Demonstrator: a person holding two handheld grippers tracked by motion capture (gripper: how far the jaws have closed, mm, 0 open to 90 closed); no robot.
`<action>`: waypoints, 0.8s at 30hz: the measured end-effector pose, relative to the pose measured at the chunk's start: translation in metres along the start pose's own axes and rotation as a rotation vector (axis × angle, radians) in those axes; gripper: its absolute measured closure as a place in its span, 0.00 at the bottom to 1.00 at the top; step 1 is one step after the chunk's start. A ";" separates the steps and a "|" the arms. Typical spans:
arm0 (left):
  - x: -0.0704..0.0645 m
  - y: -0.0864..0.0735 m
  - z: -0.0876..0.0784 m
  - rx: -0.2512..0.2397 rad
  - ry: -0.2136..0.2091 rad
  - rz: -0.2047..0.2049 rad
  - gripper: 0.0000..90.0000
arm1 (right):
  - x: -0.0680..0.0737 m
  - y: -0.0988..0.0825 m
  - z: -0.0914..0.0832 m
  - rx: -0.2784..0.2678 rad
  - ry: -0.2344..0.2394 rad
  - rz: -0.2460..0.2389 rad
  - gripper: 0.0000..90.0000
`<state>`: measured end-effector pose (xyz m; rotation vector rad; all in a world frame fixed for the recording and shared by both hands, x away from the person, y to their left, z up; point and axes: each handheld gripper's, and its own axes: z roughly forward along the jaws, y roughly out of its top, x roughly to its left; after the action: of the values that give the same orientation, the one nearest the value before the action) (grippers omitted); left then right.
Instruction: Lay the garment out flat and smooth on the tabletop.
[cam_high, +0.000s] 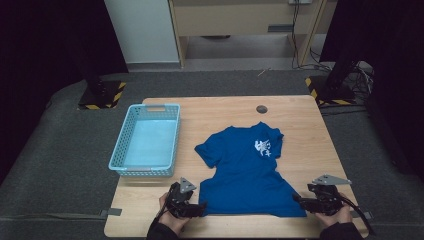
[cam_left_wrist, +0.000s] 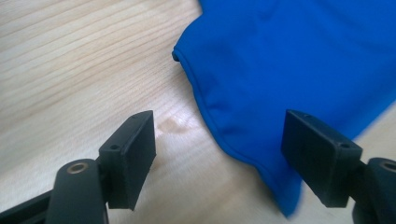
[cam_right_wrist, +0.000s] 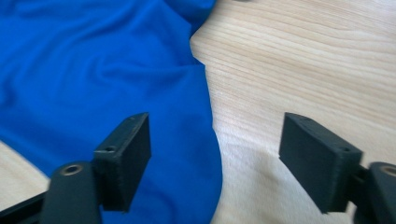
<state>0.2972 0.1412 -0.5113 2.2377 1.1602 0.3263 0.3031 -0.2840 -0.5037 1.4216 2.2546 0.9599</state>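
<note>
Blue shirt, laid flat on table; basket to its left.
Left gripper and right gripper stood wide, holding nothing, at the near hem corners. Step judged: about to grip; next move needs each to close on its corner.

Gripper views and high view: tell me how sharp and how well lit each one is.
High view: table evenly lit, surroundings dark, blue T-shirt and basket reasonably sharp. Left gripper view: bright, the shirt's hem in focus farther off, its near corner by the right-hand jaw smeared. Right gripper view: bright, wood grain crisp, the near jaws slightly soft, a soft shadow beside the shirt's edge.
</note>
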 end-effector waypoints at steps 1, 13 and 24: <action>-0.001 0.001 0.003 0.006 0.014 0.019 0.25 | 0.001 0.001 0.003 0.008 -0.003 -0.014 0.24; -0.003 -0.001 0.005 0.035 0.082 0.066 0.15 | 0.002 -0.002 0.020 0.092 -0.061 -0.087 0.15; -0.014 -0.010 -0.002 0.079 0.058 0.092 0.09 | 0.007 -0.012 0.011 0.135 -0.087 -0.140 0.08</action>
<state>0.2818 0.1353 -0.5146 2.3702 1.1197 0.3912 0.2984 -0.2775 -0.5193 1.3110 2.3564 0.7007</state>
